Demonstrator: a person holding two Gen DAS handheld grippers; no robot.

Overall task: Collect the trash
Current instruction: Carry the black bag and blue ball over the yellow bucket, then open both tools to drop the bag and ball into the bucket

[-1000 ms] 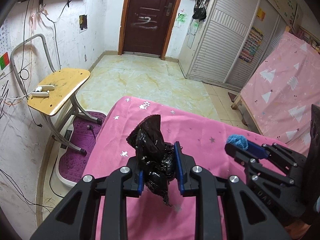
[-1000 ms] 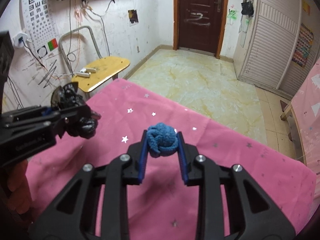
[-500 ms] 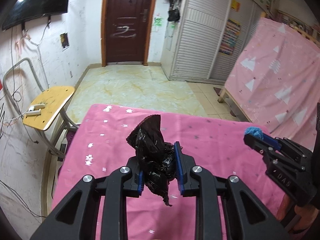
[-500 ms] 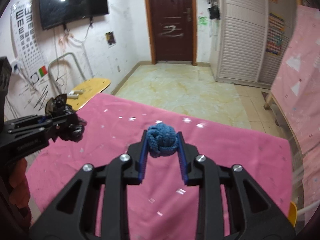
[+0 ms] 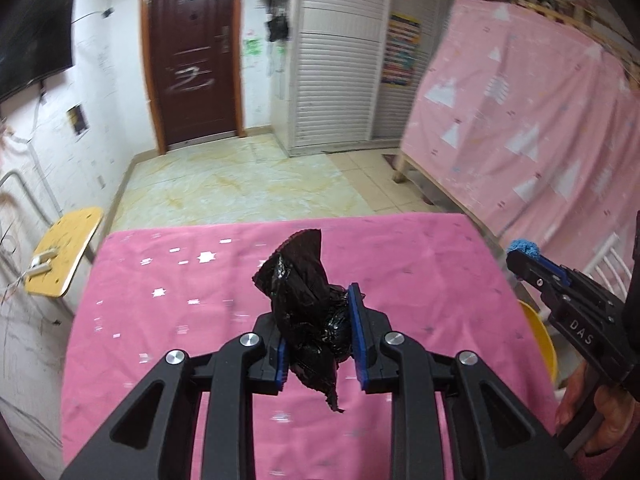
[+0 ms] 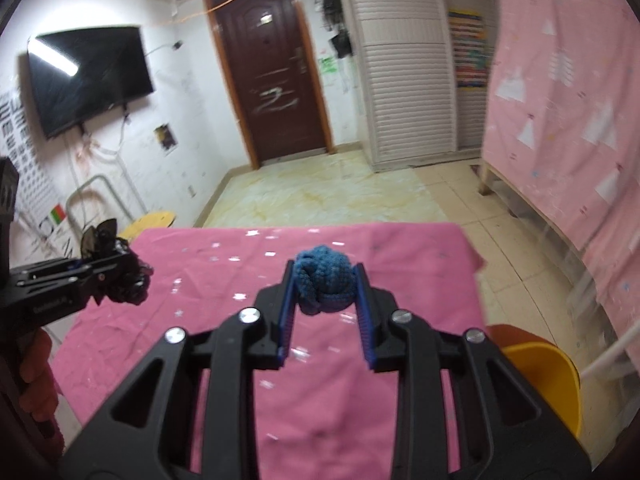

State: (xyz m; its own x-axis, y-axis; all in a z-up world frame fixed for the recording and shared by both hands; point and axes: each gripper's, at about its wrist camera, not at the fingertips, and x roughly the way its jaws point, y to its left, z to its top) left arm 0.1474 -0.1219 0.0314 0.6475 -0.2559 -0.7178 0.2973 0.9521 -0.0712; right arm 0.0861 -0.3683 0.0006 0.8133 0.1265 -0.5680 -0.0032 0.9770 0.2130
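My left gripper (image 5: 318,308) is shut on a crumpled black plastic bag (image 5: 308,300), held in the air over the pink star-patterned table (image 5: 180,300). My right gripper (image 6: 325,276) is shut on a ball of blue knitted cloth (image 6: 324,280), also above the table. In the left wrist view the right gripper (image 5: 520,254) shows at the far right with the blue cloth (image 5: 524,246) at its tip. In the right wrist view the left gripper (image 6: 120,268) and its black bag (image 6: 116,276) show at the left edge.
A yellow bin (image 6: 540,372) stands off the table's right side, beside white rails. A wooden chair (image 5: 64,248) sits left of the table. Beyond lie tiled floor, a dark door (image 5: 192,60), a white wardrobe and a pink-covered bed (image 5: 540,120).
Both grippers have swung to the right with their loads. The chair slid toward the left edge of view, and the bed and yellow bin came into sight. Both grips are unchanged.
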